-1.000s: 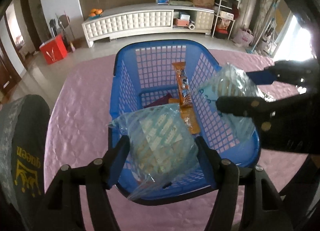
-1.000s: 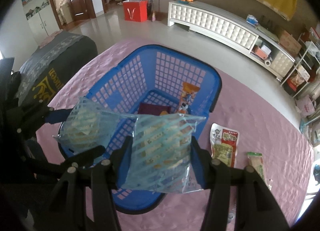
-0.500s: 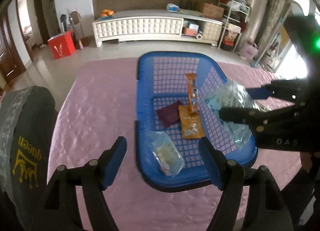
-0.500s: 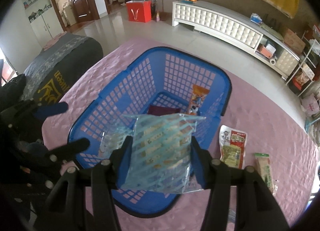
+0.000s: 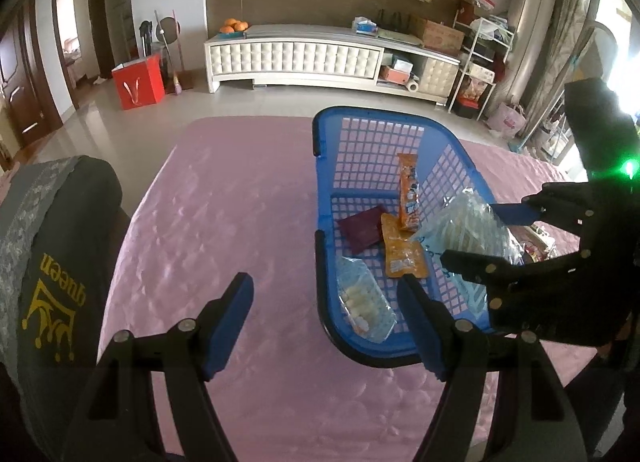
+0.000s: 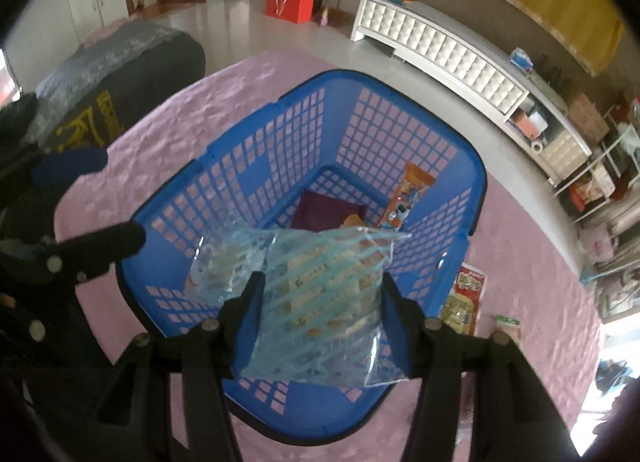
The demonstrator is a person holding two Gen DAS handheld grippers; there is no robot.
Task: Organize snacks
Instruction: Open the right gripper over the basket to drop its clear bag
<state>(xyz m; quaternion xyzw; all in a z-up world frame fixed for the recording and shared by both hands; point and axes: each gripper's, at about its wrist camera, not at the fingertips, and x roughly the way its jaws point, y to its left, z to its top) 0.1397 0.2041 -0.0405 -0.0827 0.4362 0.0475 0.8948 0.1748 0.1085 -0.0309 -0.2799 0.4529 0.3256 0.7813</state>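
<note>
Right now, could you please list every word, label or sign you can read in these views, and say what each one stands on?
"queen", in yellow beside a crown emblem, on the dark cushion; it appears turned sideways.
Orange snack packet in the blue basket: printing too blurred to read.
Striped clear bag in the right gripper: small print, unreadable.
Red snack pack on the pink cloth: characters too small to read.

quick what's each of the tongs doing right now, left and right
Left tongs: open, empty, its jaws having just been opening.
Right tongs: closed on a clear blue-striped snack bag, held over the blue basket.
</note>
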